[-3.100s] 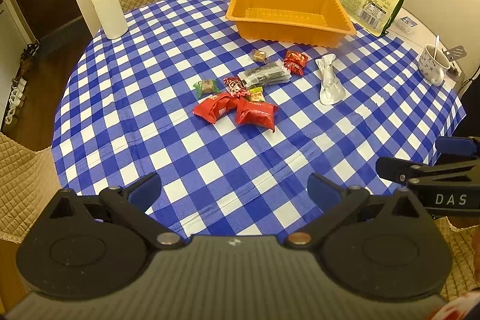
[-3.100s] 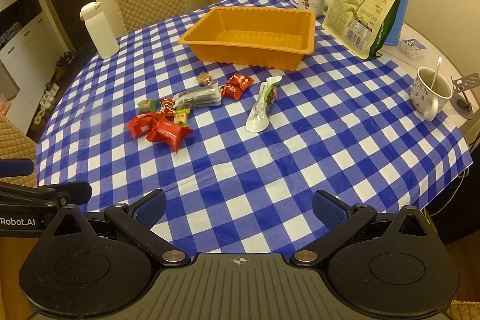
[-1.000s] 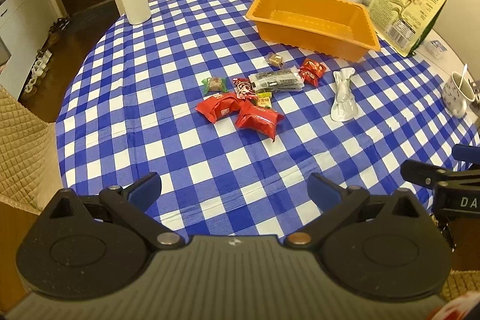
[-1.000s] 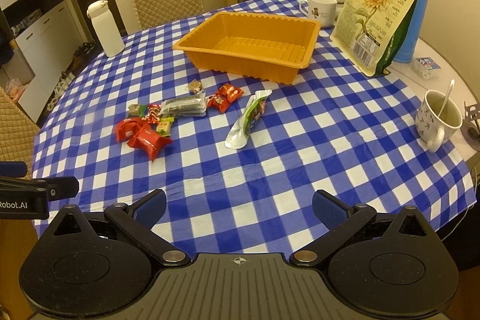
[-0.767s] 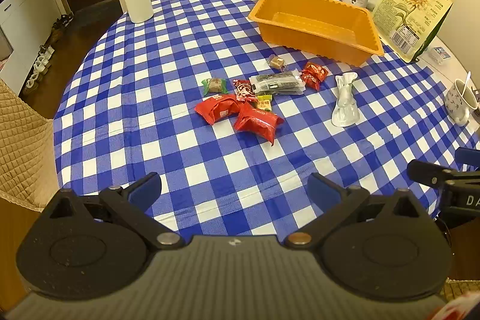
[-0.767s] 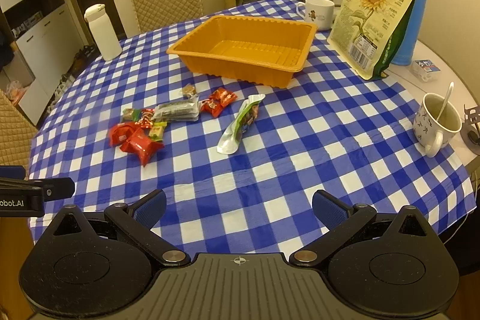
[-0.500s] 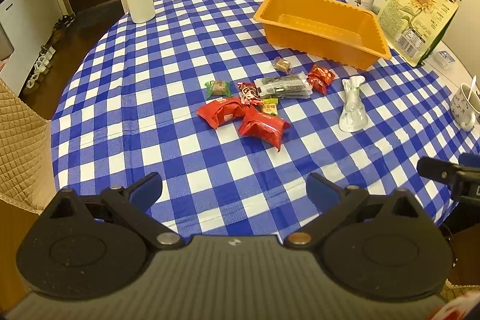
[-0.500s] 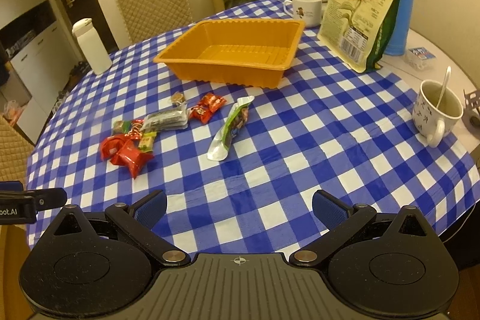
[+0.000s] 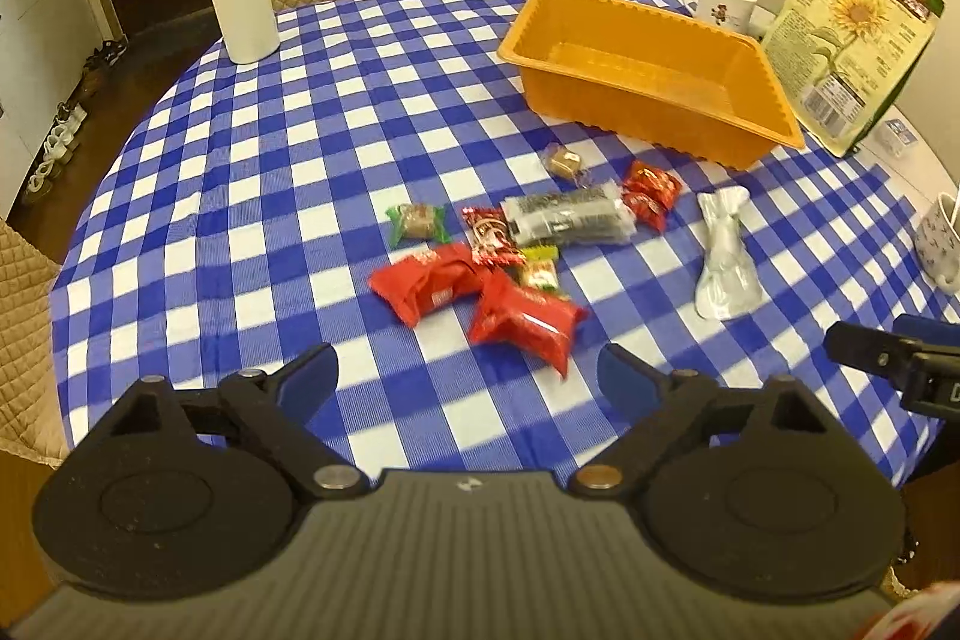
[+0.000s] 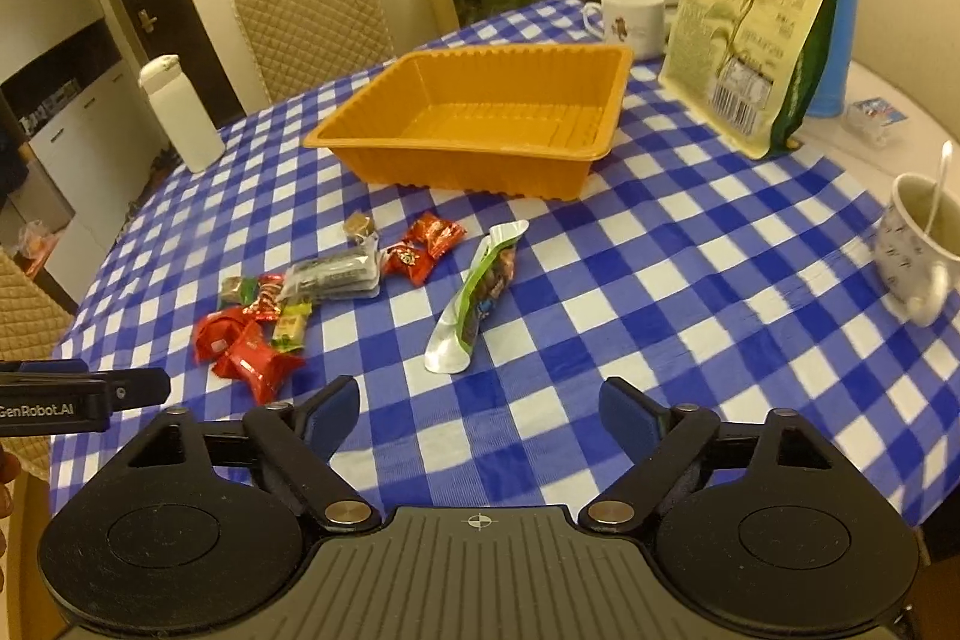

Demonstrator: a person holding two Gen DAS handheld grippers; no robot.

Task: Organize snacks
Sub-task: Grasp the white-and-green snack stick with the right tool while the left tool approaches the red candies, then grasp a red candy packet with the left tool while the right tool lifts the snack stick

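**Both grippers hovered over the snack pile**

The left gripper point(image 9: 467, 379) tilted down toward the checked tablecloth point(image 9: 252, 196), its jaws apart with nothing between them, though they had just been closing a little. Just beyond its fingertips lay two red packets point(image 9: 474, 301). The right gripper point(image 10: 479, 409) hung over the table's near edge, jaws likewise parted, empty and just narrowing, aimed at the long green pouch point(image 10: 480, 295). The snacks lay loose on the cloth, just in front of the orange tray point(image 10: 480, 124), which held nothing.
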